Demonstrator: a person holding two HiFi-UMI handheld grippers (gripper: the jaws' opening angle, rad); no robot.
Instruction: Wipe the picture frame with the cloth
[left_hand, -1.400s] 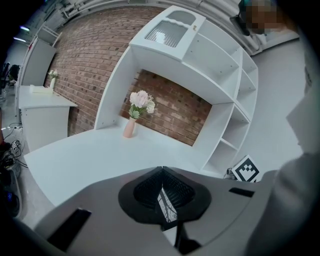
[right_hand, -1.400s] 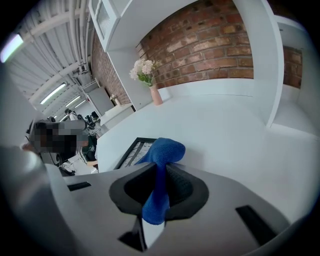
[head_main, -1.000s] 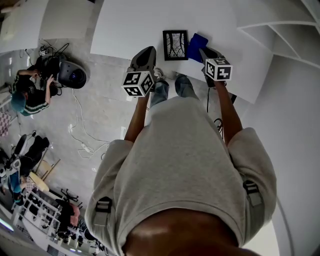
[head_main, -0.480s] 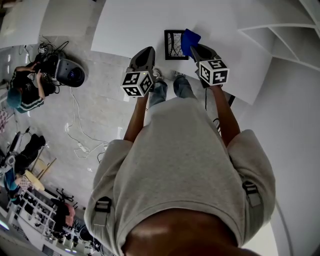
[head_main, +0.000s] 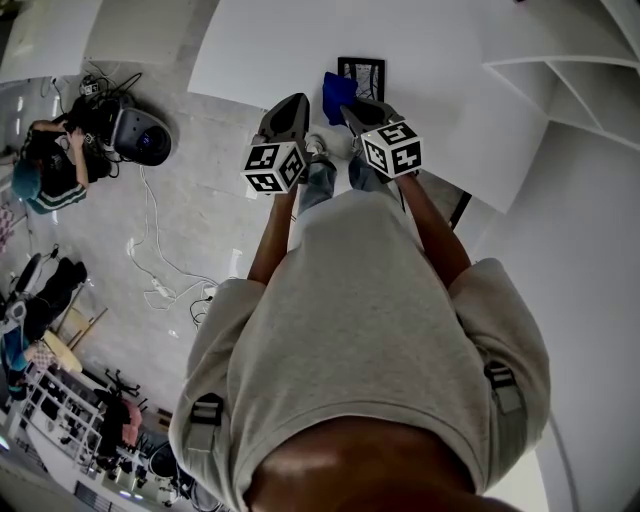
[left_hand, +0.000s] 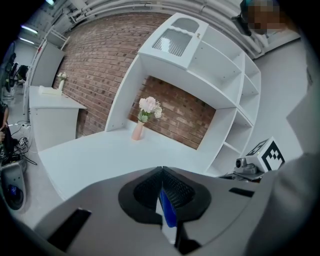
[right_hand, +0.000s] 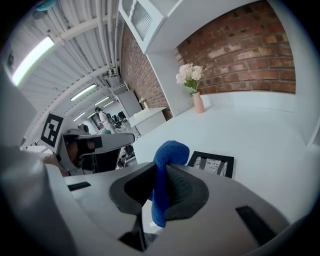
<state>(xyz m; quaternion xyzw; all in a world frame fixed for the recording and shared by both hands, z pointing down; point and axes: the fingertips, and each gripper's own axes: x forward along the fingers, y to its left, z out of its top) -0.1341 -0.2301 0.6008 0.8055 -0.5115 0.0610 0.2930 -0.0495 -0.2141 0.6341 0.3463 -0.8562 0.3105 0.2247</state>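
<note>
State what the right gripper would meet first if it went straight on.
Probably the black rectangular picture frame on the white table, slightly right of its line; the blue fabric cloth clamped in the right gripper would touch first. Depth is unclear.

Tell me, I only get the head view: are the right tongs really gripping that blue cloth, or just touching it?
Observer: Gripping. The right gripper view shows the right tongs shut on the blue fabric cloth, which bulges above them.
Visitor: And the left ones?
Observer: The left tongs are shut, tips together.
Visitor: Anything else on that white counter?
Observer: A pink vase of pale flowers stands far behind the black-framed picture.
</note>
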